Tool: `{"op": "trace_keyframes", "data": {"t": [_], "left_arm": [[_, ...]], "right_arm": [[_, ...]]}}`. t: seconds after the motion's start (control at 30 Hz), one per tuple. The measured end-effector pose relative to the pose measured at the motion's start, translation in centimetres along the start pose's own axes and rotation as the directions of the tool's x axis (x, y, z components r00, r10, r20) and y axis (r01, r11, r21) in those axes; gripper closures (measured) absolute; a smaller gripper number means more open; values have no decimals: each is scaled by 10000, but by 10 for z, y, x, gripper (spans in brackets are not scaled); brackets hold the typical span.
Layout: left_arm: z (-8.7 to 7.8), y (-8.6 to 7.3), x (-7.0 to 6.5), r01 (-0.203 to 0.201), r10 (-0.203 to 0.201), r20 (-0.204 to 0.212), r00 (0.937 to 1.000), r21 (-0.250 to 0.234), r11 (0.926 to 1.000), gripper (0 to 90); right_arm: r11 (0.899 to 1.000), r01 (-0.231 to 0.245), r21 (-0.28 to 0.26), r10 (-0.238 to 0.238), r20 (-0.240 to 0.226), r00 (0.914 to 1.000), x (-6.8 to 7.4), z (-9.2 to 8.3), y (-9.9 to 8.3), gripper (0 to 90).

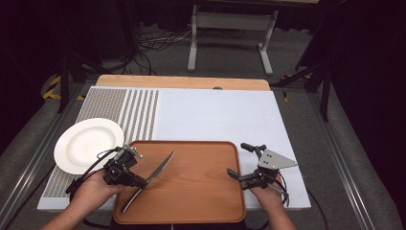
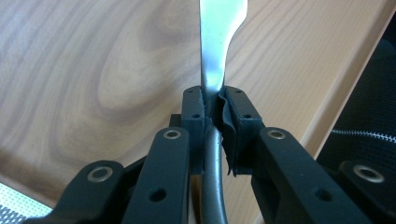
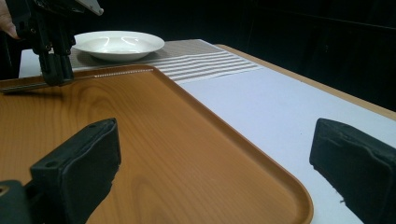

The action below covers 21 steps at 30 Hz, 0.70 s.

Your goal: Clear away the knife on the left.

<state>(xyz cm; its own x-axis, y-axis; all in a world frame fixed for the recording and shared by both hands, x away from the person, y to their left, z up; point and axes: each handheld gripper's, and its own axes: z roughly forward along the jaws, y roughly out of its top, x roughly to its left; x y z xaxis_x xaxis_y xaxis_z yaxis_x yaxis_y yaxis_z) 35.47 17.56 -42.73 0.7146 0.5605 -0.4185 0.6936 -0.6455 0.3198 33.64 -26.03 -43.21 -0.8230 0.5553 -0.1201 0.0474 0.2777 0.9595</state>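
White china sits farthest left: the plate (image 1: pixel 88 144) rests on the striped mat (image 1: pixel 139 112) at the desk's (image 1: pixel 225 115) edge, just beside the tray (image 1: pixel 191 191), so it is probably where the knife is headed. Next, your left tool (image 1: pixel 142 181) pinches the knife (image 1: pixel 160 168) near the joint of handle and blade, jaws narrow and clamped on the metal; the left gripper view shows the pads (image 2: pixel 194 112) squeezing the steel. Gripping near the middle likely keeps it balanced, and the blade lies low over the tray's left half, tip pointing away from you. At the tray's right rim, your right tool (image 1: pixel 236 160) waits with jaws wide and nothing between them, free to help.
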Motion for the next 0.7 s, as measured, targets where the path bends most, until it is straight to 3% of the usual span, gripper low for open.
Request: {"op": "trace_keyframes", "data": {"t": [0.7], "left_arm": [[11,-3,3,193,-186,-178,9997,450,9988,799]], "right_arm": [[10000,45,17,-45,-31,10000,0,1,0,25]]}}
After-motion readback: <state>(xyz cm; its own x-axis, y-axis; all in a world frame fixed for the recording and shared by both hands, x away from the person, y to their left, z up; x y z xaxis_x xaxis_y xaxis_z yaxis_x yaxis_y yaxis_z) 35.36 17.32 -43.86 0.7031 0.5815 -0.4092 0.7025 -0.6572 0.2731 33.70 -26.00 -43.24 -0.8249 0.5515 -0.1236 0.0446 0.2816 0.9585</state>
